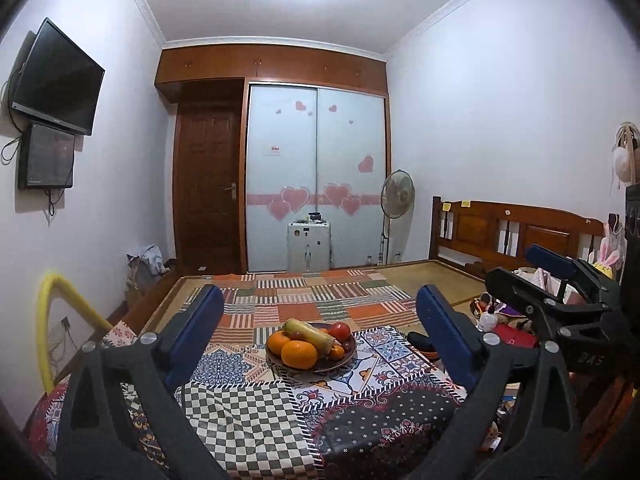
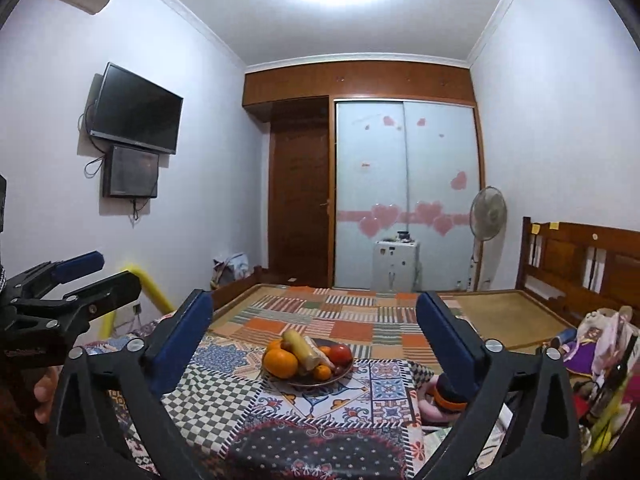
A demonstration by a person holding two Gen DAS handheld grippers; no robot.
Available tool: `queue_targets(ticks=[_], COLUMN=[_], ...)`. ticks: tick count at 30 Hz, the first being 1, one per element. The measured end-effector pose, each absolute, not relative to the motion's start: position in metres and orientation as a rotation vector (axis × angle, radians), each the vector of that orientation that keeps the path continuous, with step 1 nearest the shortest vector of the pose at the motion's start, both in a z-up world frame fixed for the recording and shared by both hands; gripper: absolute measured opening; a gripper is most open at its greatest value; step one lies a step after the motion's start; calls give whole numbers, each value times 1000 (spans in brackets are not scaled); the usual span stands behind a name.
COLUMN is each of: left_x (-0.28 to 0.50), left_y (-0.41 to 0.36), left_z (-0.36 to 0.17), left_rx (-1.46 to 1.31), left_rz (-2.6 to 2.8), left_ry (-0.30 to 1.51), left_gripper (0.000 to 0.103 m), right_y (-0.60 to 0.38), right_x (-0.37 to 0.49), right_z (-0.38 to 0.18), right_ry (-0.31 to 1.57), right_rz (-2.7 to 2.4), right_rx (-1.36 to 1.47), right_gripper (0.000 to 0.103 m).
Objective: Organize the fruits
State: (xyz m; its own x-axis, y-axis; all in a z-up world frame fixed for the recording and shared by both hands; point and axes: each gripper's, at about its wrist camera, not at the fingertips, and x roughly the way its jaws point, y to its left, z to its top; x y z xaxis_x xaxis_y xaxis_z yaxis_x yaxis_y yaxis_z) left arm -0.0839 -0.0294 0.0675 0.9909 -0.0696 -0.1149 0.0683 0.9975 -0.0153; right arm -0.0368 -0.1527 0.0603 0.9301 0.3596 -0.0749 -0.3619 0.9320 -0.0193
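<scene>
I see a dark round plate [image 1: 344,360] of fruit on the patterned cloth [image 1: 240,408] spread over the bed [image 1: 440,276], straight ahead of both grippers and well short of them. On it sit two big oranges: the front orange [image 1: 299,354] glossy and bright, a second orange [image 1: 279,343] just behind it to the left. A pale yellow-green banana [image 1: 308,332] lies diagonally across the pile, its darker tip toward the front right. A red tomato [image 1: 340,331] sits at the back right rim, and a small orange [image 1: 335,352] near the front right edge, touching the banana's tip.

My left gripper [image 1: 320,320] hangs above the cloth with its blue pads [image 1: 196,328] spread wide, nothing between them. My right gripper [image 2: 312,320] is likewise spread, holding nothing; from its view the plate [image 2: 340,374] lies centred between the pads [image 2: 448,340]. Each gripper shows at the edge of the other's view.
</scene>
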Motion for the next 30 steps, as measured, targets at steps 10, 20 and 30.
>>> queue_targets(ticks=[10, 20, 30], left_x=[-80, -74, -72], left_y=[-30, -29, -29], left_z=[61, 58, 56], left_rx=[-11, -17, -19], left_rz=[-58, -57, -56], left_ry=[122, 130, 134], left_gripper=[103, 103, 103], right_y=[-158, -160, -160], right_x=[-50, -52, -53], right_z=[52, 49, 50], right_ry=[63, 68, 71], right_rz=[372, 375, 376], right_rx=[-26, -21, -25], right_gripper=[103, 103, 103])
